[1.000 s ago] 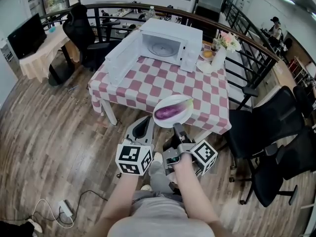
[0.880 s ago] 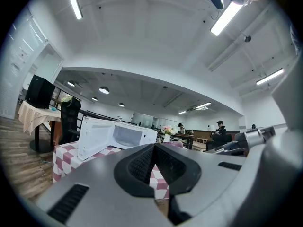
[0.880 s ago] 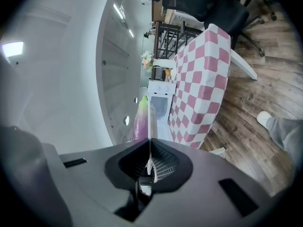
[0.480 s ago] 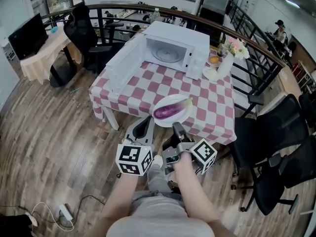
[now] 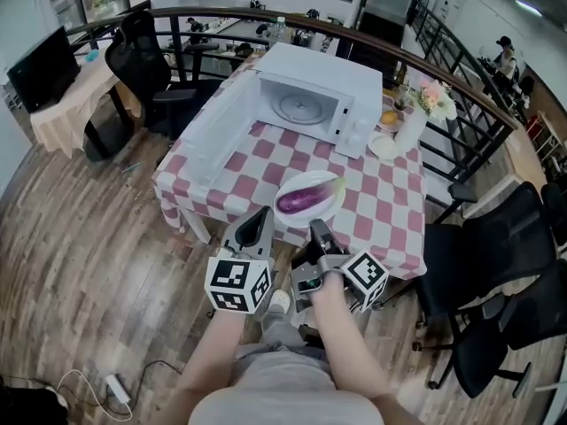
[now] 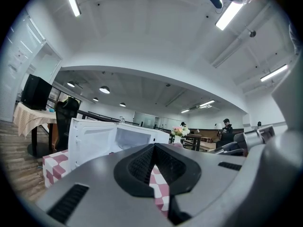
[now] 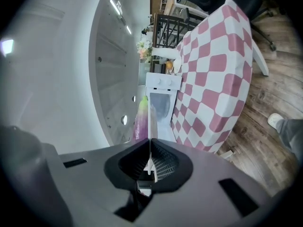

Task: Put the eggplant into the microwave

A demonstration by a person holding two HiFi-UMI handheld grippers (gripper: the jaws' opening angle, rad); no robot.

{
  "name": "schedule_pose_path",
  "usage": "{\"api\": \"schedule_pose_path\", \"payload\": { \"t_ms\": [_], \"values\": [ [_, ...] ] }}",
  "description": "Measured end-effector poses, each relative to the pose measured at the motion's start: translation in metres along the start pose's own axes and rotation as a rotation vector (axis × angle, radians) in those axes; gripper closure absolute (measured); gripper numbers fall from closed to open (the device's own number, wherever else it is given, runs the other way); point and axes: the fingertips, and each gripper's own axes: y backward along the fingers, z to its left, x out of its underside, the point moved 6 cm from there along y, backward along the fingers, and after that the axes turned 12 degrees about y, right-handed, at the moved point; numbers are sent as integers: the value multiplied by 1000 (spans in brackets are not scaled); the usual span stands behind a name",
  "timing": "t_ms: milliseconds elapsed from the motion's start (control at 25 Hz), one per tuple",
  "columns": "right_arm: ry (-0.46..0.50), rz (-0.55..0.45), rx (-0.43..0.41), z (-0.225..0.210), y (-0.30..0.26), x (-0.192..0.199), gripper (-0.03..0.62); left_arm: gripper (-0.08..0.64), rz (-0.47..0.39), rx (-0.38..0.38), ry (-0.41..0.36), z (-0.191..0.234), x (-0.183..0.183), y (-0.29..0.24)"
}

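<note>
Chair (image 5: 485, 233) cut at right edge, far person (image 5: 507, 54) tiny

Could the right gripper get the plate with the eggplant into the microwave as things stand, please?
Likely yes, once closer: the microwave has its door open and nothing stands before the cavity.

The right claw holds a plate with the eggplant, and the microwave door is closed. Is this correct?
Not quite: the microwave door stands open, as the head view shows. The right claw does hold the plate with the eggplant.

Left hand-held gripper (image 5: 263, 212) closed, empty; right hand-held gripper (image 5: 315, 227) clamped.
</note>
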Motion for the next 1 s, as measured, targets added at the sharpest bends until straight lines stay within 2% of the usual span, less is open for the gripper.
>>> {"api": "schedule_pose_path", "payload": {
  "t_ms": [760,1000],
  "values": [
    [-15,53,9,-1,-133,-55,560,557,-10,-22,1,44,-33,-133],
    [12,65,-23,1,-162,-69,560,557,-19,-37,2,52,-33,-161]
  ]
}}
